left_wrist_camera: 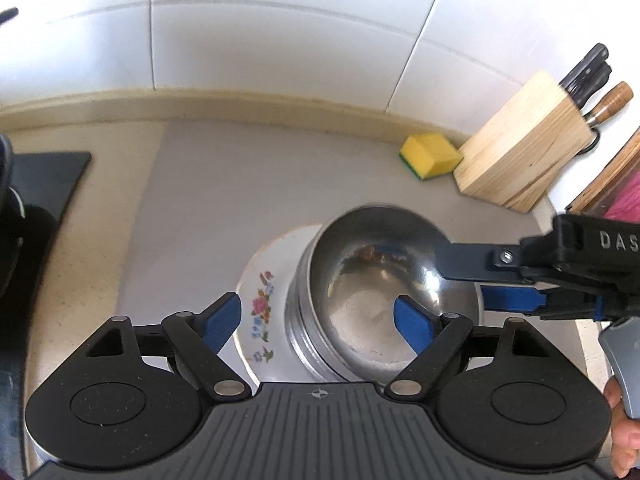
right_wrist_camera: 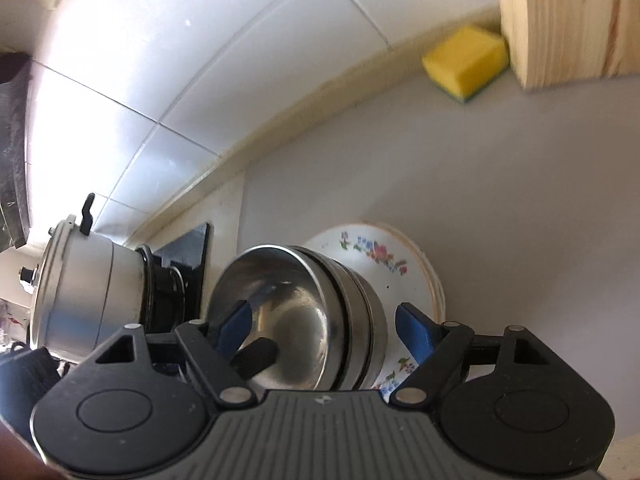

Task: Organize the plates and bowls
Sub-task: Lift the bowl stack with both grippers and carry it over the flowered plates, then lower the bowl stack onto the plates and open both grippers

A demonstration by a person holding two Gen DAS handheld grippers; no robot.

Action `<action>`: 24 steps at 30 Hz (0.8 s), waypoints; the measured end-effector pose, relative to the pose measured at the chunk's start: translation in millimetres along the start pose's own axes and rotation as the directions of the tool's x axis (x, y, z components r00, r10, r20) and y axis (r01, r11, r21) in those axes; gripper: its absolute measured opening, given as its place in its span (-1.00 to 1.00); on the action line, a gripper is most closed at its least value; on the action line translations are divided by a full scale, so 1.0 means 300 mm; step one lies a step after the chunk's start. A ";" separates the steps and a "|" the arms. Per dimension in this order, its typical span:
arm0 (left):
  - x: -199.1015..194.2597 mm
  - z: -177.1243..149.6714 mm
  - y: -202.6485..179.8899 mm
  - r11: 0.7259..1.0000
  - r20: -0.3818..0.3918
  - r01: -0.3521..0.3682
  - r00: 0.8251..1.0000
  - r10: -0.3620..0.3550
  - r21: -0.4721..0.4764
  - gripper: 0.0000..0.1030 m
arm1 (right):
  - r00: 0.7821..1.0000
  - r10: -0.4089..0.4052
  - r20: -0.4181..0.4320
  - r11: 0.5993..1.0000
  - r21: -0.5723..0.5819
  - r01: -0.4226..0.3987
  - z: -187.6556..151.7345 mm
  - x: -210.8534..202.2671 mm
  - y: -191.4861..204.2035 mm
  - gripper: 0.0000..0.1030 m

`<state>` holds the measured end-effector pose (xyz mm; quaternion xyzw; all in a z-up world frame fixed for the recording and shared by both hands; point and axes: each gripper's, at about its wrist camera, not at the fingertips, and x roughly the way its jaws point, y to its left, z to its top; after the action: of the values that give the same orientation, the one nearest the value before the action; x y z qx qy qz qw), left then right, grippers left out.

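A grey mat [left_wrist_camera: 224, 184] covers the middle of a beige stone countertop [left_wrist_camera: 80, 248]; a raised beige lip runs along the back under a wall of large glossy white tiles [left_wrist_camera: 280, 40] with thin grey joints, brightly lit. In the left wrist view, a stack of stainless steel bowls [left_wrist_camera: 372, 292] sits near the centre, on a floral plate [left_wrist_camera: 264, 280] whose flower-printed rim shows at 9 o'clock of the bowls; the right wrist view suggests more than one plate [right_wrist_camera: 400, 256] stacked under the bowls [right_wrist_camera: 304, 320].

The left gripper [left_wrist_camera: 316, 320] hangs over the stack with its blue-padded fingers wide apart, one over the plate rim, the other over the top bowl's inside; whether either pad touches is unclear. The right gripper [left_wrist_camera: 460, 276] comes in from 3 o'clock; its fingers are spread, the upper one inside the top bowl and the lower blue one outside the wall, straddling the rim without clamping it.

At 1 o'clock of the bowls lies a yellow sponge [left_wrist_camera: 430, 156] with a green underside, just beside a pale wooden knife block [left_wrist_camera: 524, 148] holding dark and brown handles; at 2 o'clock a wooden board edge [left_wrist_camera: 612, 176] leans. At 9 o'clock a black glass cooktop [left_wrist_camera: 44, 184] is set into the counter; in the right wrist view a lidded metal pot [right_wrist_camera: 88, 284] stands on it.
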<state>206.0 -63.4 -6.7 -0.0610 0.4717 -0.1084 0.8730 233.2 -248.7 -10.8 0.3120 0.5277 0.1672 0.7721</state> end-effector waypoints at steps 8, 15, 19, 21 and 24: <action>-0.113 -0.029 0.013 1.000 0.055 -0.007 0.998 0.006 0.025 0.61 | 0.996 -0.029 0.078 1.000 -0.010 0.030 -0.107 -0.092 0.064 0.06; -0.164 -0.081 0.029 0.999 0.070 -0.011 0.998 0.008 0.035 0.62 | 0.992 -0.056 0.110 0.998 -0.024 0.059 -0.212 -0.142 0.107 0.06; -0.203 -0.127 0.036 0.999 0.079 -0.002 0.997 -0.001 0.046 0.63 | 0.987 -0.083 0.136 0.995 -0.048 0.091 -0.279 -0.175 0.125 0.07; -0.220 -0.151 0.030 0.999 0.088 0.003 0.996 -0.008 0.053 0.69 | 0.986 -0.095 0.140 0.993 -0.055 0.103 -0.316 -0.186 0.129 0.07; -0.247 -0.203 0.013 0.997 0.112 -0.021 0.994 0.012 0.078 0.73 | 0.981 -0.122 0.149 0.988 -0.073 0.133 -0.375 -0.200 0.135 0.07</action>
<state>116.2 -41.7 19.2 -0.0285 0.4180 -0.1163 0.9005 109.3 -219.0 30.6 0.2565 0.4823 0.1162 0.8295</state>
